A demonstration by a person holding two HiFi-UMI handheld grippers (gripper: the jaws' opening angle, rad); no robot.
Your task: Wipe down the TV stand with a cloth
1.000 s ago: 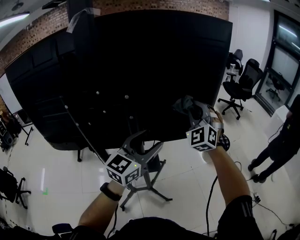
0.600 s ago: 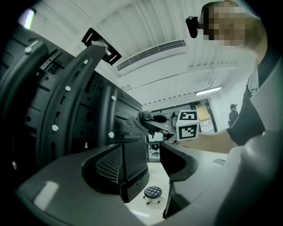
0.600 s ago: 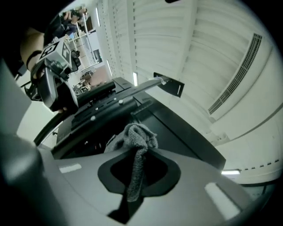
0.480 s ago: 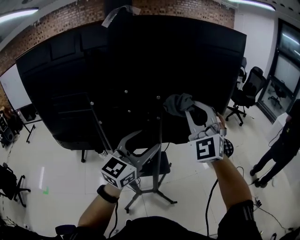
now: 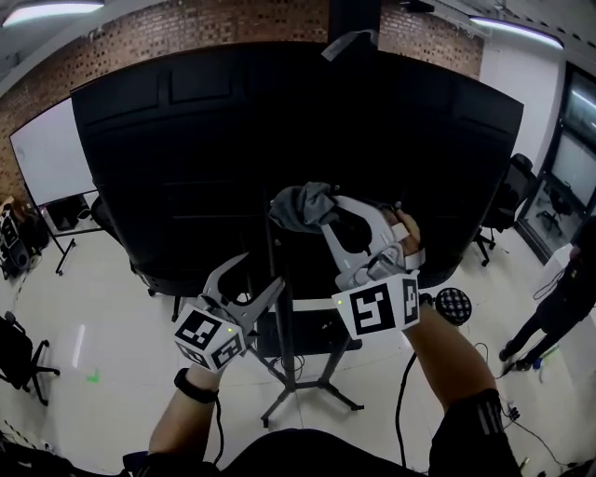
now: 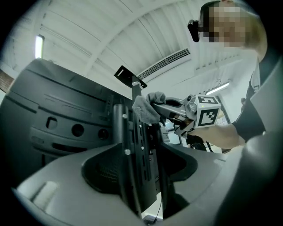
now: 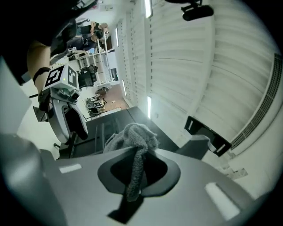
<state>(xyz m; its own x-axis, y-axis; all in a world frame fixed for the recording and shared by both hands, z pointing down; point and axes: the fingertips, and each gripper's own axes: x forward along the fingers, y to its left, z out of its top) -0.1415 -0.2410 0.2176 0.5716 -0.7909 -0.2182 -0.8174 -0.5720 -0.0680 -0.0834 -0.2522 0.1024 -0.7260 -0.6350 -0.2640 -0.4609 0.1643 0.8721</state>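
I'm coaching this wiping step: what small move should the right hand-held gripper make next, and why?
Probably press the cloth against the upright post and draw it downward. The right hand-held gripper is shut on the cloth near the post's top, while the left hand-held gripper stands open around the post lower down.

This looks like an office or lab workroom. It has a pale tiled floor (image 5: 112, 307), an exposed brick wall (image 5: 158, 28) and strip lights (image 5: 42, 11) overhead. A whiteboard (image 5: 51, 154) stands on a wheeled frame, black swivel chairs (image 5: 19, 359) sit at the edges, and a large dark screen is mounted on a TV stand (image 5: 289, 363). There is a vent grille (image 6: 164, 64) in the ceiling.
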